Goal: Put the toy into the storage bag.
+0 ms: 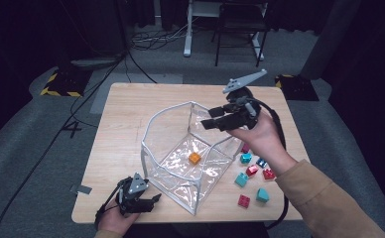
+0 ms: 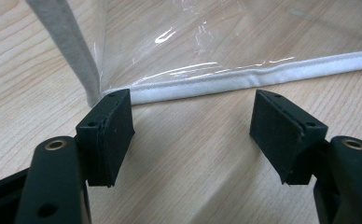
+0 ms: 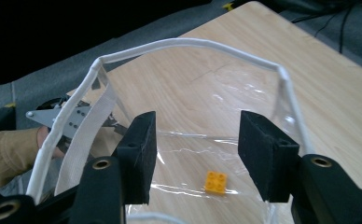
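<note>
A clear plastic bag with a white rim (image 1: 170, 111) stands open in the middle of the wooden table. One orange brick (image 1: 194, 158) lies alone on its floor. My right gripper (image 1: 211, 118) hovers over the bag's far right rim, tilted down into it. Its jaws are open with nothing between them, and the orange brick (image 3: 215, 181) lies below and beyond them. My left gripper (image 1: 155, 201) rests low by the bag's near left corner. It is open and holds nothing, with the white hem (image 2: 244, 79) just beyond its fingertips (image 2: 109, 126).
Several loose bricks lie on the table right of the bag: teal ones (image 1: 241, 179), red ones (image 1: 243, 201) and a blue one (image 1: 261, 162). The table's near edge (image 1: 180, 220) is close behind my left hand. A chair and a desk leg stand beyond the table.
</note>
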`<state>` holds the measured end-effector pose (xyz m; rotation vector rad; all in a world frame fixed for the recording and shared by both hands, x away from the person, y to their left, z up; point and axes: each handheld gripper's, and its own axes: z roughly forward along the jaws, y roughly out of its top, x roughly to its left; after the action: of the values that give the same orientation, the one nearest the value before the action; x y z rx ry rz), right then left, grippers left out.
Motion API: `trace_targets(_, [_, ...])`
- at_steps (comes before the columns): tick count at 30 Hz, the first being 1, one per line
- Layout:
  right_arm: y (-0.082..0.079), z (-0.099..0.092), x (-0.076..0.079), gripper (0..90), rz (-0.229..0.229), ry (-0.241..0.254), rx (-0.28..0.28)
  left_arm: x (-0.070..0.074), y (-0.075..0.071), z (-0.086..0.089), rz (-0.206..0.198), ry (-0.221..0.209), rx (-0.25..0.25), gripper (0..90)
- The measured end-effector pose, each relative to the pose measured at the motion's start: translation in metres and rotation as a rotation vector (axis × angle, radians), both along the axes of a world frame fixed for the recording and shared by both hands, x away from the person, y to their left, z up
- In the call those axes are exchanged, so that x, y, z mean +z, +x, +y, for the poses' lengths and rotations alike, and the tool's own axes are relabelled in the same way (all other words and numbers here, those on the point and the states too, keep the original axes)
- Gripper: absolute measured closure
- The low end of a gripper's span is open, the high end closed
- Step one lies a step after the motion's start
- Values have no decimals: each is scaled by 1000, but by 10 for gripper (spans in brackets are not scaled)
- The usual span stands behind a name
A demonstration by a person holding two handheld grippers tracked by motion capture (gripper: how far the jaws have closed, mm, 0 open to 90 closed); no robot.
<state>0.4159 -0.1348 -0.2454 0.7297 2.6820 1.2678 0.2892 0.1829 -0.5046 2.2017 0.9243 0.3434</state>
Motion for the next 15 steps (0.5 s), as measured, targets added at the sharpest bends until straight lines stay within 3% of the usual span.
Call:
trace_targets(6, [-3,-42,8,480,-26,51,-69,0,1,4,0,-1,2,306])
trace_targets(15, [3,-96,3,476,-59,63,-201,0,3,7,-2,4,26,306])
